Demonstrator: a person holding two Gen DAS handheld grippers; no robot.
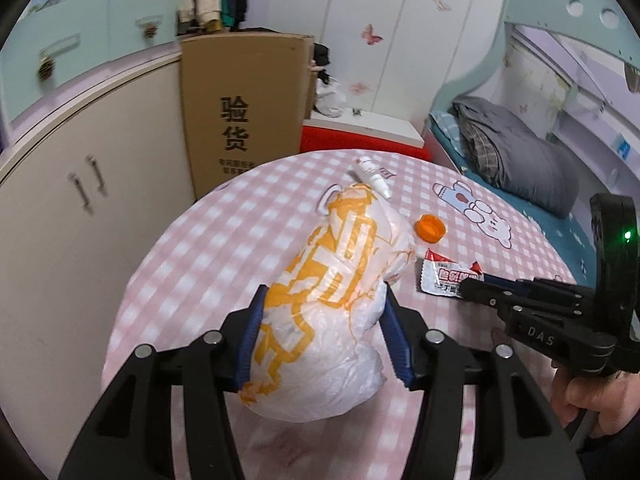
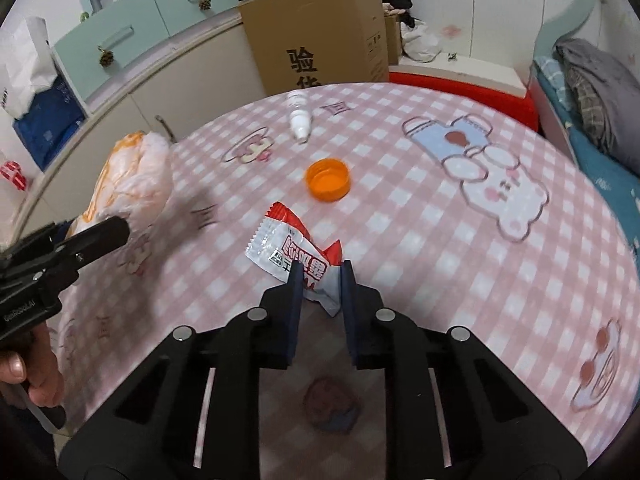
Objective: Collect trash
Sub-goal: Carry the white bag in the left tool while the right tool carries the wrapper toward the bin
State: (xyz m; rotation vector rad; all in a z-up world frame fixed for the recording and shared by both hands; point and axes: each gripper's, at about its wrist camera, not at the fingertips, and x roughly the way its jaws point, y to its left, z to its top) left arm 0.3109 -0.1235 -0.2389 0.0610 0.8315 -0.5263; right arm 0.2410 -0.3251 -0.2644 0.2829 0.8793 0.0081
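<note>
Pinching the snack wrapper (image 2: 294,254) at 12 o'clock, right gripper (image 2: 320,270) is clamped on its near end; left gripper (image 1: 320,308) squeezes the plastic bag (image 1: 332,300) at 9.

Thin crinkled plastic bag (image 1: 320,320), translucent white with orange print; glossy foil-like wrapper (image 2: 288,252); smooth orange plastic cap (image 2: 328,180); smooth checked tablecloth (image 2: 420,260); matt brown cardboard box (image 1: 244,112); matt black grippers.

Cap (image 2: 328,180) between bottle (image 2: 299,116) and wrapper (image 2: 288,248) (on table (image 2: 440,260))
</note>
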